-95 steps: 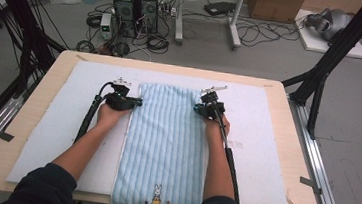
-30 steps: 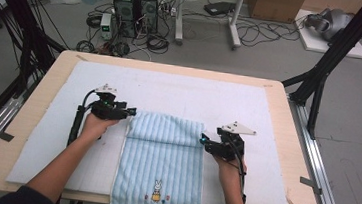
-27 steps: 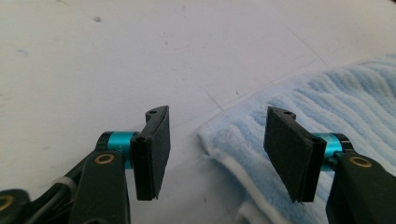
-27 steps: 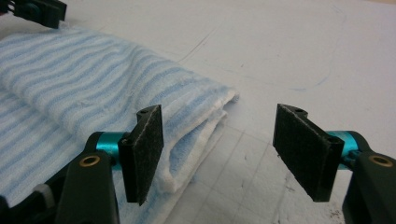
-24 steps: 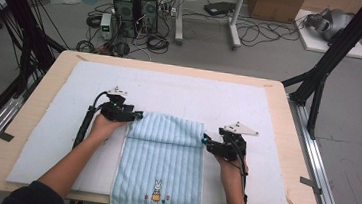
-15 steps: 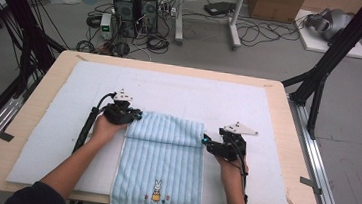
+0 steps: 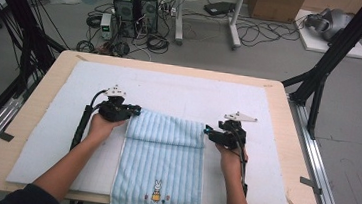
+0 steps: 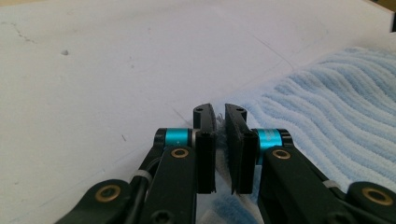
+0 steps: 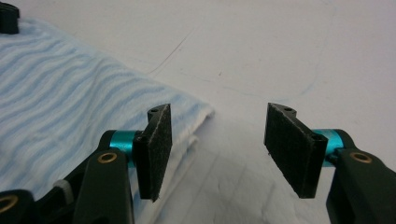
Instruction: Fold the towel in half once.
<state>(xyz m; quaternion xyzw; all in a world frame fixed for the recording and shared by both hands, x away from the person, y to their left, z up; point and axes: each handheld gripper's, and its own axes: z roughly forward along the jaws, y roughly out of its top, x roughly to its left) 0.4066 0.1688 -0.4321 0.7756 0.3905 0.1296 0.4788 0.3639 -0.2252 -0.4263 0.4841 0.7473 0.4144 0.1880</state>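
Observation:
A light blue striped towel (image 7: 160,165) with a small bunny print lies on the white mat (image 7: 195,93), its far part folded over toward the person. My left gripper (image 7: 137,111) is at the fold's far left corner. In the left gripper view, that gripper (image 8: 219,109) has just closed and is shut on a pinch of the towel (image 8: 336,107). My right gripper (image 7: 207,130) is at the fold's right corner. In the right gripper view, its jaws (image 9: 217,114) have just been closing but stand apart. The towel's corner (image 9: 187,109) lies between them beside the left pad (image 9: 156,149), unpressed.
The mat covers most of a wooden table (image 7: 172,66). Black frame posts (image 7: 322,70) stand at both sides. Computers and cables (image 7: 138,2) sit on the floor beyond the far edge. Bare mat lies left, right and beyond the towel.
The left gripper slid right to the towel's fold corner and shut on it. The right gripper moved slightly away from the person at the right corner, its jaws narrowing.

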